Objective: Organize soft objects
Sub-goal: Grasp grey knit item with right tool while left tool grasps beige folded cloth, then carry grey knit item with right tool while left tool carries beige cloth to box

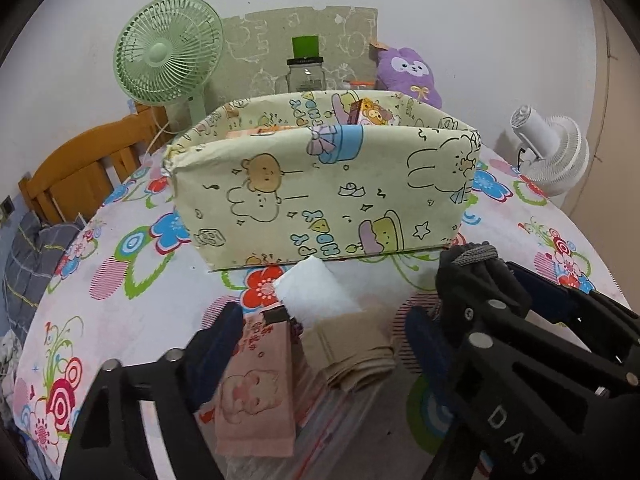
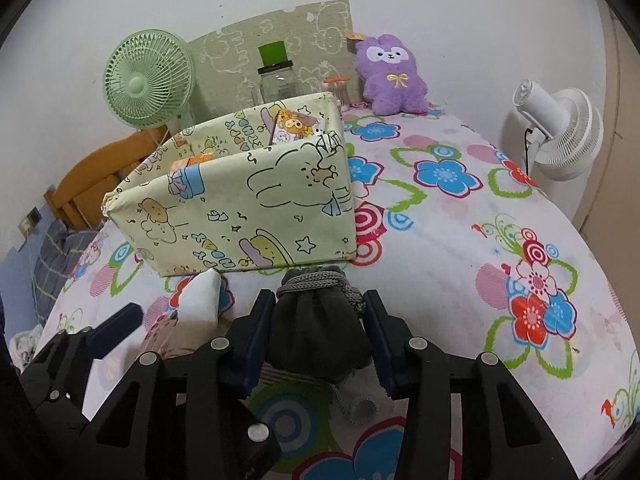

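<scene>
A pale yellow cartoon-print fabric box (image 1: 320,188) stands on the flowered tablecloth, also in the right wrist view (image 2: 240,200). My right gripper (image 2: 320,312) is shut on a dark grey drawstring pouch (image 2: 316,320), just in front of the box; the pouch also shows in the left wrist view (image 1: 476,280). My left gripper (image 1: 320,332) is open around a pink towel (image 1: 256,380), a white folded cloth (image 1: 312,288) and a beige folded cloth (image 1: 352,352) that lie on a clear plastic bag.
A green fan (image 1: 168,52), a glass jar with green lid (image 1: 306,68) and a purple plush toy (image 2: 390,76) stand behind the box. A white fan (image 2: 560,132) is at the right edge. A wooden chair (image 1: 80,168) is at the left.
</scene>
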{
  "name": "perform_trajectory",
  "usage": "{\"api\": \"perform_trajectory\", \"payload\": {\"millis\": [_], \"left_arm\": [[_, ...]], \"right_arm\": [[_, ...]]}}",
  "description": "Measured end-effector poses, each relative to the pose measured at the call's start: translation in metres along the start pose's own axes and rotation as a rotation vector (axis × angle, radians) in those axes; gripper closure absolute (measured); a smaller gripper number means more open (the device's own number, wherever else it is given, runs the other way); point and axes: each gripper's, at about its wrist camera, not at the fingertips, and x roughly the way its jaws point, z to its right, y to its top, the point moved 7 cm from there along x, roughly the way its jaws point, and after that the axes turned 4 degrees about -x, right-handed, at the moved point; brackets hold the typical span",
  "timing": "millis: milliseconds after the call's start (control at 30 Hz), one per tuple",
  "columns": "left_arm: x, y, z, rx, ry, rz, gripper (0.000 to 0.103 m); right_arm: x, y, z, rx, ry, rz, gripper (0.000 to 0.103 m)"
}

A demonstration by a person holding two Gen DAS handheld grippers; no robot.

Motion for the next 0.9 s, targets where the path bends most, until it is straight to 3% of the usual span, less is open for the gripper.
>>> {"api": "perform_trajectory", "payload": {"millis": [233, 467, 900], "left_arm": [[0.010, 0.001, 0.006, 0.002, -0.019, -0.027, 0.045], [0.019, -0.001, 0.009, -0.012, -0.050, -0.072, 0.074], [0.003, 0.007, 0.007, -0.014, -0.055, -0.033, 0.081]], "right_arm": [[0.008, 0.002, 0.005, 0.013, 0.000, -0.014, 0.055], [0.011, 0.002, 0.007, 0.016, 0.000, -0.023, 0.055], [0.001, 0.008, 0.003, 0.011, 0.002, -0.020, 0.055]]}}
